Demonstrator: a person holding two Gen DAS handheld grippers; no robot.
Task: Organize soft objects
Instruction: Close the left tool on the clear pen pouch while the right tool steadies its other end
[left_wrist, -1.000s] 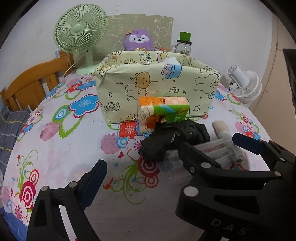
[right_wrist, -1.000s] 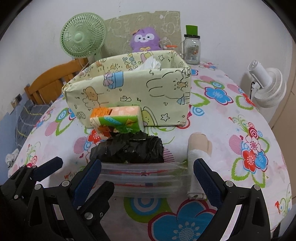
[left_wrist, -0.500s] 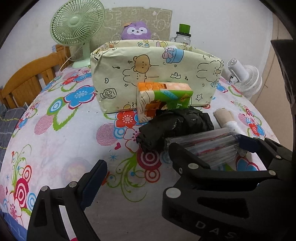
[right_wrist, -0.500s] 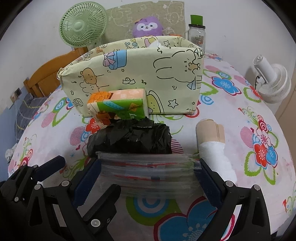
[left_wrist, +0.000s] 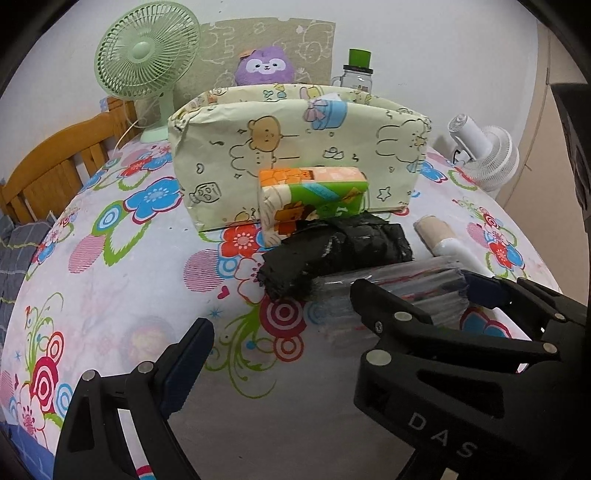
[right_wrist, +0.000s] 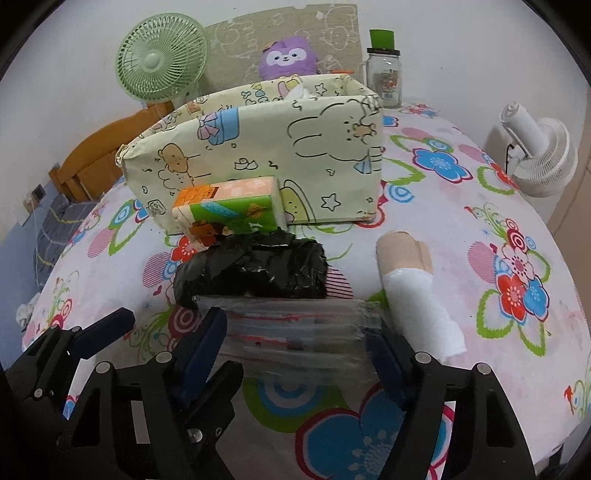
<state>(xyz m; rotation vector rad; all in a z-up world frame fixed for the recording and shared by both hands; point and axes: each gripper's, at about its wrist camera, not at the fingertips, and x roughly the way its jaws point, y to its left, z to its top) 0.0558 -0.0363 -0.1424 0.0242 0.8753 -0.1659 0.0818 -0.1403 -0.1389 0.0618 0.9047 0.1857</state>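
A clear plastic packet (right_wrist: 295, 332) lies on the floral tablecloth (right_wrist: 461, 206). My right gripper (right_wrist: 295, 343) straddles it, one finger at each end; whether the fingers press it I cannot tell. The packet (left_wrist: 391, 291) shows in the left wrist view too. Behind it lie a black bag bundle (right_wrist: 255, 269), a green-orange tissue pack (right_wrist: 229, 210) and a beige-and-white cloth roll (right_wrist: 413, 280). The cartoon-printed fabric bin (right_wrist: 258, 147) stands behind them. My left gripper (left_wrist: 280, 328) is open and empty, left of the packet.
A green fan (right_wrist: 162, 62), a purple plush (right_wrist: 288, 59) and a green-lidded jar (right_wrist: 384, 77) stand behind the bin. A white fan (right_wrist: 535, 155) is at the right edge. A wooden bed frame (left_wrist: 55, 166) is at the left.
Both grippers have moved forward and lower toward the table. The right gripper's fingers have closed in to the ends of the clear packet.
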